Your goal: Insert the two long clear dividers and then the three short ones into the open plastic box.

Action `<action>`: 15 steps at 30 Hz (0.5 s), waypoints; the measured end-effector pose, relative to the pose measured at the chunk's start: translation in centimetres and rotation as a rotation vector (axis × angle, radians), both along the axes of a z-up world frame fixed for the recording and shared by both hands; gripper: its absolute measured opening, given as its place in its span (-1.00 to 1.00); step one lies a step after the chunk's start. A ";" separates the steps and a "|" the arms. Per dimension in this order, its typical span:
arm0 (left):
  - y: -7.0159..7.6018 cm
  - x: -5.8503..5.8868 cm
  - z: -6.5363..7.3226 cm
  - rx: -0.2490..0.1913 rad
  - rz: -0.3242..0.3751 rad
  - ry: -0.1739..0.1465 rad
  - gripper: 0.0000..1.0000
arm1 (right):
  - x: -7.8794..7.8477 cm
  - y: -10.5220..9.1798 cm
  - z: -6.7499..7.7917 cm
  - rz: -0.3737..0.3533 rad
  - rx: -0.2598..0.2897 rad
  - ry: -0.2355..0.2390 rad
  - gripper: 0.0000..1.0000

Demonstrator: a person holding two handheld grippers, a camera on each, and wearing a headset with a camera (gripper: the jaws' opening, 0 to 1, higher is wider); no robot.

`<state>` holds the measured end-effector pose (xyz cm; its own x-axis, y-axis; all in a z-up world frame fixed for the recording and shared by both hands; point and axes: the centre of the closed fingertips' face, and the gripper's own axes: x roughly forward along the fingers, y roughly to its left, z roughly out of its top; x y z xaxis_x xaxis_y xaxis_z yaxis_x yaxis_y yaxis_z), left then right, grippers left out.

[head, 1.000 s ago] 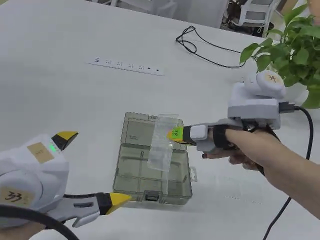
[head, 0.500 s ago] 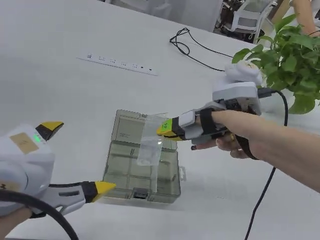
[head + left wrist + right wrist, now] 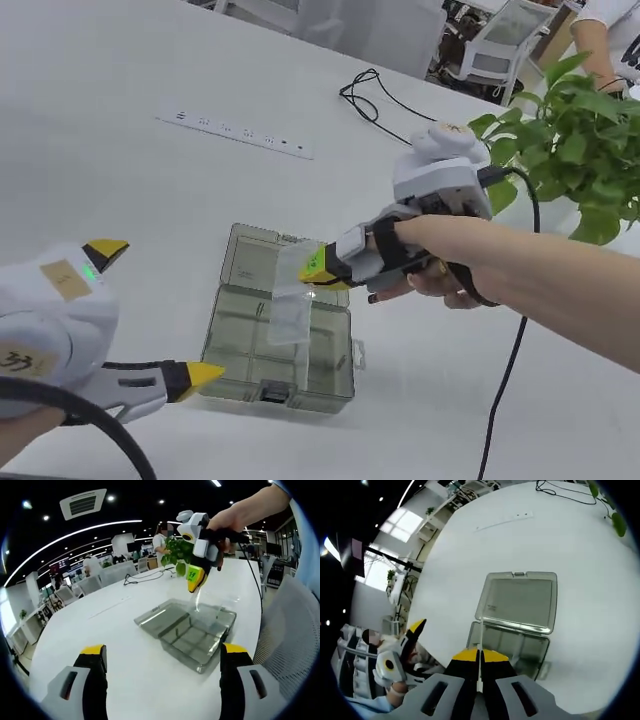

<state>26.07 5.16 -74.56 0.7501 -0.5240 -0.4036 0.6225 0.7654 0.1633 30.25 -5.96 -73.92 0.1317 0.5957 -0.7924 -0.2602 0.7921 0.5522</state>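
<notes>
The smoky clear plastic box (image 3: 240, 345) lies open on the white table, its lid (image 3: 250, 262) folded flat behind it. Partition lines show inside its base. My right gripper (image 3: 315, 272) is shut on the top edge of a clear divider (image 3: 290, 305), which hangs tilted above the middle of the box. In the right gripper view the divider (image 3: 480, 672) appears edge-on between the shut jaws, over the box (image 3: 512, 642). My left gripper (image 3: 152, 312) stands open at the lower left, short of the box's near-left corner. In its own view the box (image 3: 192, 630) lies ahead.
A white power strip (image 3: 235, 133) lies on the far side of the table, and a black cable (image 3: 385, 98) loops beyond it. A green plant (image 3: 575, 130) stands at the right, behind the right arm. Office chairs stand past the table's edge.
The head camera has shifted, so the whole scene sits further left. The right gripper has kept the divider over the box and brought it slightly lower. The left gripper stays open.
</notes>
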 end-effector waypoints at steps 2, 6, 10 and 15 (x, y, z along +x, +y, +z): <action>0.2 0.1 0.2 -0.006 0.011 -0.007 0.92 | -0.3 0.2 0.1 0.000 -0.005 0.007 -0.96; 0.4 0.2 0.2 0.002 0.021 -0.013 0.92 | -0.9 0.3 -0.6 -0.007 -0.034 0.065 -0.96; 0.1 0.2 0.2 0.019 0.008 -0.024 0.92 | -1.4 0.8 -1.5 -0.015 -0.046 0.128 -0.96; 0.1 0.1 -0.2 0.036 -0.006 -0.018 0.93 | -1.3 1.2 -1.9 -0.021 -0.067 0.146 -0.96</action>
